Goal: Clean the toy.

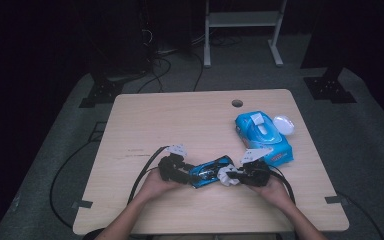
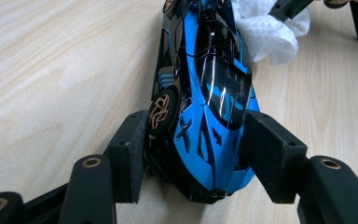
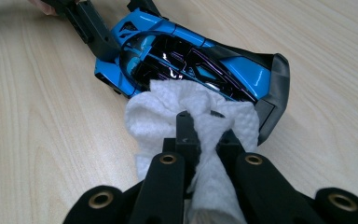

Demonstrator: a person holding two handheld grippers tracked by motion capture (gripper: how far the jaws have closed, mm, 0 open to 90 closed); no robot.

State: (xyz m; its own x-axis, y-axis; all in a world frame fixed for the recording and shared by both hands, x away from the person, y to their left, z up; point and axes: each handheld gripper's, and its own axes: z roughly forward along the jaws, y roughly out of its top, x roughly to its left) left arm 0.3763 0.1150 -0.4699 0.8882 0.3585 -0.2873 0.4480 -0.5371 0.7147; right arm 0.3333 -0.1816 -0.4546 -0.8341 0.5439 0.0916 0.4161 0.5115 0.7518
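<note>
Pale wooden desk (image 1: 180, 115): left tool (image 2: 193, 158) clamps the toy car (image 2: 205, 102). Right tool (image 3: 205, 126) pinches a wipe (image 3: 168, 112) shut; hard rubbing could twist the car loose.

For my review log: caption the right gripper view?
Right gripper presses a white wipe against the blue toy car.

No legible text, label, brand, number or sign appears in any view. The blue pack of wipes (image 1: 263, 137), lying just beyond the right gripper (image 1: 237, 176), carries white markings too small to read. Faint dark marks on the table (image 1: 145, 112), just beyond the left gripper (image 1: 182, 175), are likewise unreadable.
</note>
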